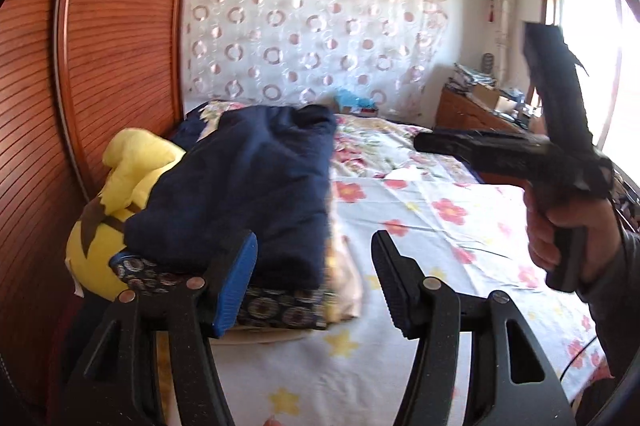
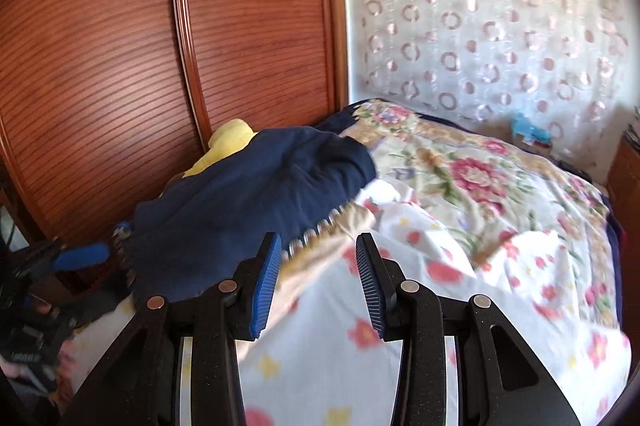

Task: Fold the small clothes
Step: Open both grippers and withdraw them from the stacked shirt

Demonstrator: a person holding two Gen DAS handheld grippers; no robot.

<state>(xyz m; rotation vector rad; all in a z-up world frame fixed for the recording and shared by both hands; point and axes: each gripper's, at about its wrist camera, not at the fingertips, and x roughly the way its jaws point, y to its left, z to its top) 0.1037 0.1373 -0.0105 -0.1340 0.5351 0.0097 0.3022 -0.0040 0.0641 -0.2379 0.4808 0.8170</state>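
Observation:
A folded navy blue garment (image 1: 248,186) lies on top of a stack of folded clothes, over a dark patterned piece (image 1: 280,308), at the left side of the bed. It also shows in the right wrist view (image 2: 248,202). My left gripper (image 1: 316,286) is open and empty, its left finger beside the stack's near edge. My right gripper (image 2: 316,290) is open and empty, just in front of the stack. In the left wrist view the right gripper's black body (image 1: 560,162) is held up in a hand at the right.
The bed has a white floral sheet (image 1: 420,226) and a floral quilt (image 2: 480,178). A yellow plush toy (image 1: 116,194) lies behind the stack against the wooden wardrobe (image 1: 100,46). A wooden nightstand (image 1: 472,110) with clutter stands at the back right by the window.

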